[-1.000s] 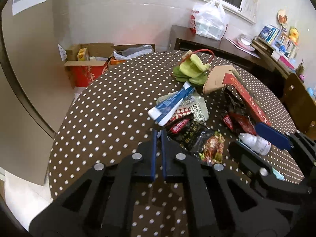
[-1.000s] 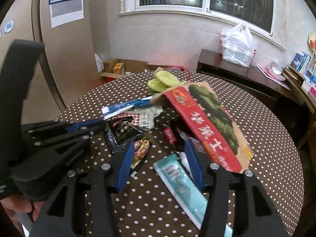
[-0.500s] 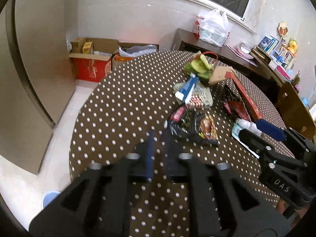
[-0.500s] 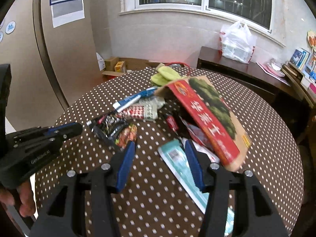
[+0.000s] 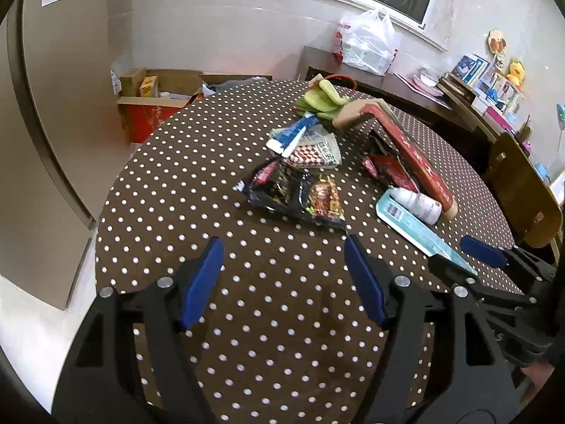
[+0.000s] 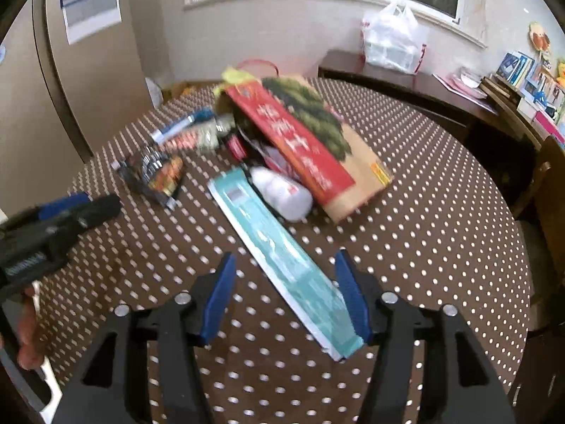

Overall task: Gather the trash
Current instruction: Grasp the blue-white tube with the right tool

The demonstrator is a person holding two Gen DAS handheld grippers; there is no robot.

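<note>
Above the table [image 5: 169,183], left claw [image 5: 284,275] tilts downward, opening, empty.

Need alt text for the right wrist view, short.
The right gripper, jaws opening, straddles the near end of a long teal packet on the polka-dot table. Beyond lie a white bottle and a red paper bag.

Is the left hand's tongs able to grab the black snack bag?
Probably yes. The left tongs are opening, with nothing between them, and the black snack bag lies just ahead on bare table.
</note>
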